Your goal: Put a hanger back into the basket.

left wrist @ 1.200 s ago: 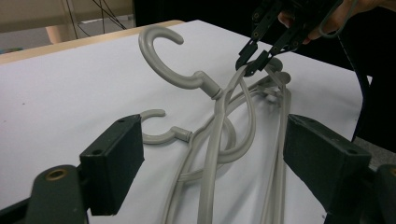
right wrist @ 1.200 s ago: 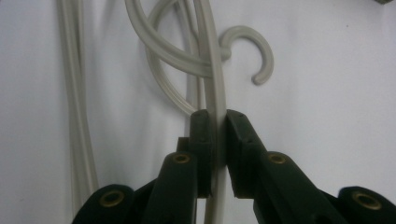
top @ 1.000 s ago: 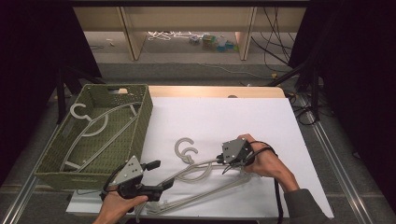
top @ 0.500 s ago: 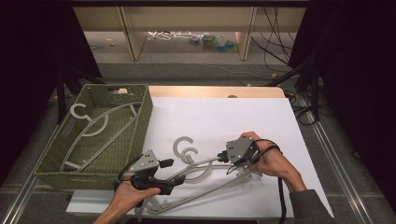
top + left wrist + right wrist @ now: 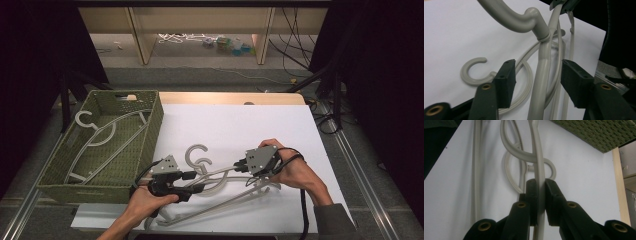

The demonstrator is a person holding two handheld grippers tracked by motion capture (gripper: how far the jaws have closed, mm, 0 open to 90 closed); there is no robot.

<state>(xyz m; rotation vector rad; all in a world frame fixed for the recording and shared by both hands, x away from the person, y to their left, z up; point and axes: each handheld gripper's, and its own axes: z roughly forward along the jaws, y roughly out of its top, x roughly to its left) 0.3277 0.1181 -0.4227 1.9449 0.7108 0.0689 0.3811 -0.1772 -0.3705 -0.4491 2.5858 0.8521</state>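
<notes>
So the big landmark here is the green woven basket (image 5: 150, 131) sitting on the left side of the table. Lying inside it is one grey hanger (image 5: 102, 136), with its hook up toward the basket's far left corner. Right of the basket there's a white board (image 5: 240, 130) covering most of the tabletop, and a strip of bare wooden table edge (image 5: 225, 98) peeks out behind it, level with the basket's far rim. Farther back from the basket, on the floor, stand pale wooden shelf legs (image 5: 140, 35) with some white clutter and bottles (image 5: 227, 44) between them. Black cables (image 5: 300, 45) run down off to the far right.
</notes>
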